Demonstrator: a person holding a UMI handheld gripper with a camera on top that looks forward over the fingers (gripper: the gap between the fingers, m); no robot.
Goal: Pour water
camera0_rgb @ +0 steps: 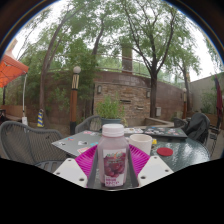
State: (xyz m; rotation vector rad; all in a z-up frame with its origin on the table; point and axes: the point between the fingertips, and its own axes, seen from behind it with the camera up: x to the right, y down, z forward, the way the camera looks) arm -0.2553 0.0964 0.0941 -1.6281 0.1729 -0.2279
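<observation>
A clear bottle (114,160) with a white cap and a pink label stands upright between my fingers. My gripper (114,168) is shut on the bottle, its magenta pads (87,158) pressing on both sides. Just beyond the bottle, a little to the right, a white cup (141,143) stands on the metal table (70,143). The bottle's base is hidden, so I cannot tell whether it rests on the table.
A small red round thing (165,151) lies on the table right of the cup. Metal chairs stand to the left (30,142) and behind the table (195,126). Beyond are a brick wall (135,95), trees and a red awning (10,70).
</observation>
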